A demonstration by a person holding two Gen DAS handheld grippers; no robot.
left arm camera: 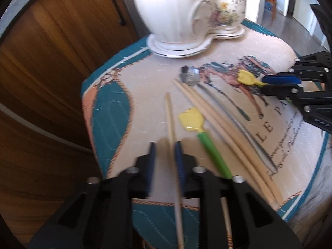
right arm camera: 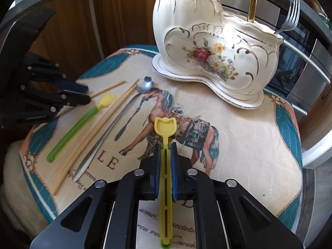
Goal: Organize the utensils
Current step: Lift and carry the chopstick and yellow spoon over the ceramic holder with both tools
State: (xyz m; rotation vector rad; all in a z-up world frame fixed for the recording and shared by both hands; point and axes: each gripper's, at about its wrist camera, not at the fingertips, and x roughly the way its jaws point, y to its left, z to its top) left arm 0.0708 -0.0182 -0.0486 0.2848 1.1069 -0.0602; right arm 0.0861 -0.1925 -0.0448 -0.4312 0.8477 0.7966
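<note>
Right gripper [right arm camera: 165, 145] jaws clamped on yellow scoop [right arm camera: 166, 127], left gripper [left arm camera: 165, 145] jaws pinching a chopstick [left arm camera: 170, 118] (thin, blurred): either may pivot and miss the ceramic holder [right arm camera: 209, 47] at 12 o'clock.

Quilted horse-print cloth [right arm camera: 238, 145] w/ ceramic holder [right arm camera: 217, 62], chopsticks [right arm camera: 99, 128], green-handled scoop [right arm camera: 78, 124], metal spoon [right arm camera: 116, 124].
</note>
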